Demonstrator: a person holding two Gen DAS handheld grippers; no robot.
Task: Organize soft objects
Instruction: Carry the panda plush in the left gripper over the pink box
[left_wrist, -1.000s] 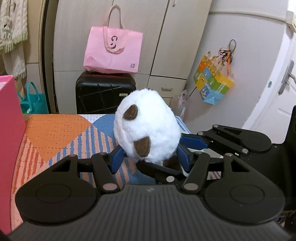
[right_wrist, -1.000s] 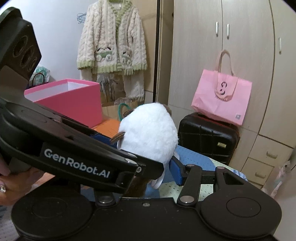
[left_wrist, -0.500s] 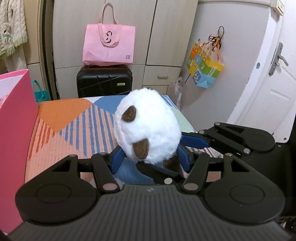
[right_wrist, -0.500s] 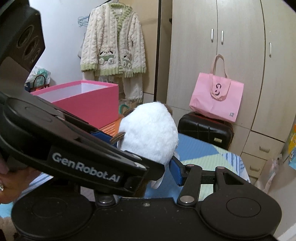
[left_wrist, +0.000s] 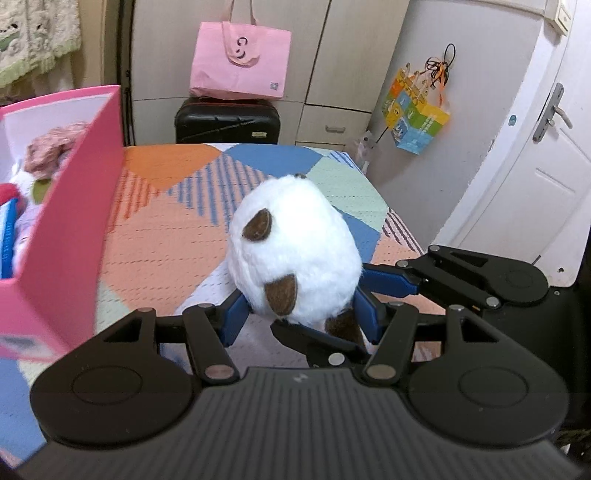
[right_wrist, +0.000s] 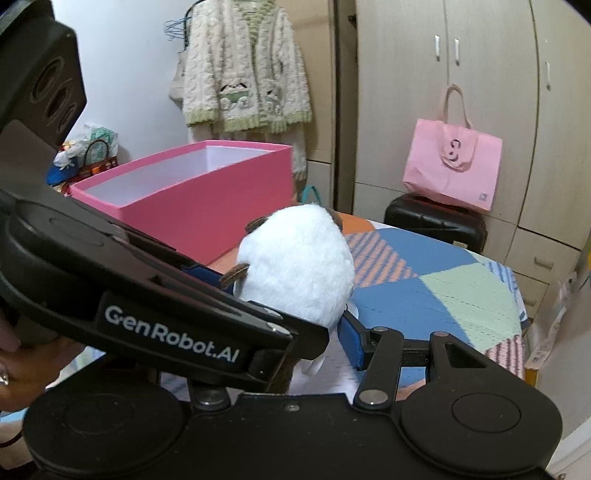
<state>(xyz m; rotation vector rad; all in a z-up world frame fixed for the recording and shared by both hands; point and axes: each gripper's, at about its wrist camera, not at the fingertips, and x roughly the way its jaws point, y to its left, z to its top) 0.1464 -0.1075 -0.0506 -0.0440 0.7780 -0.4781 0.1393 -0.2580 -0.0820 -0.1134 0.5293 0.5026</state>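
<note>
Plush toy (left_wrist: 295, 251) clamped between left tool (left_wrist: 301, 317) and right tool (right_wrist: 295, 325), both angled downward over bedspread (left_wrist: 162, 236).

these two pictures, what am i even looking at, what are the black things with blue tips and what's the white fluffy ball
No robot here: a person holds two hand-held grippers, each with a camera looking along its fingers. One picture comes from the left gripper, the other from the right gripper. The black parts are the grippers; the blue tips are finger pads. Both grip one white plush toy with brown patches, above a bed with a patchwork cover. Beside it stands an open pink box already holding soft things. A hand shows at the right view's edge.
</note>
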